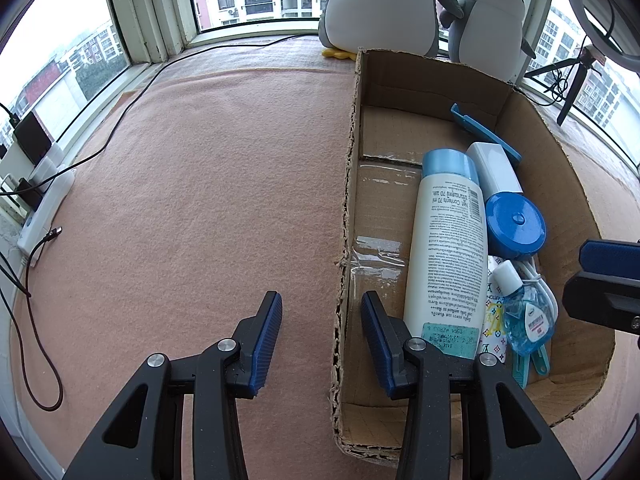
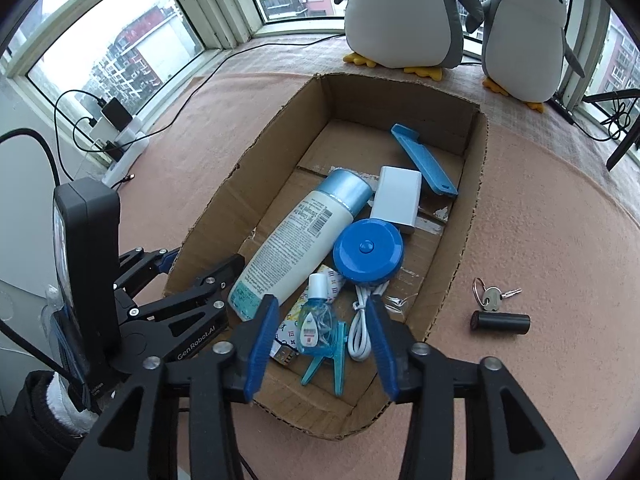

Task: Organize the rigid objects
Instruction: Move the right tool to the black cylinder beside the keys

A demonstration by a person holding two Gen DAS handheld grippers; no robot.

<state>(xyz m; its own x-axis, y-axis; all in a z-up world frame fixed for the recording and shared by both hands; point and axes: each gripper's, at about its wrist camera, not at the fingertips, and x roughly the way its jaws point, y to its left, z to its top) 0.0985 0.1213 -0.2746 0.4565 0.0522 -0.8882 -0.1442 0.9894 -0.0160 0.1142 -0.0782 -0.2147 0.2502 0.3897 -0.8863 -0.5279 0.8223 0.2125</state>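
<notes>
An open cardboard box lies on the pink felt. Inside are a white lotion bottle, a round blue case, a white block, a blue flat tool, a small blue sanitizer bottle, teal clips and a white cable. Outside, right of the box, lie keys and a black cylinder. My left gripper straddles the box's left wall, open and empty. My right gripper hovers open above the box's near end.
Two plush penguins stand behind the box by the windows. A power strip with chargers and loose cables sit along the left edge. A tripod leg stands at the far right.
</notes>
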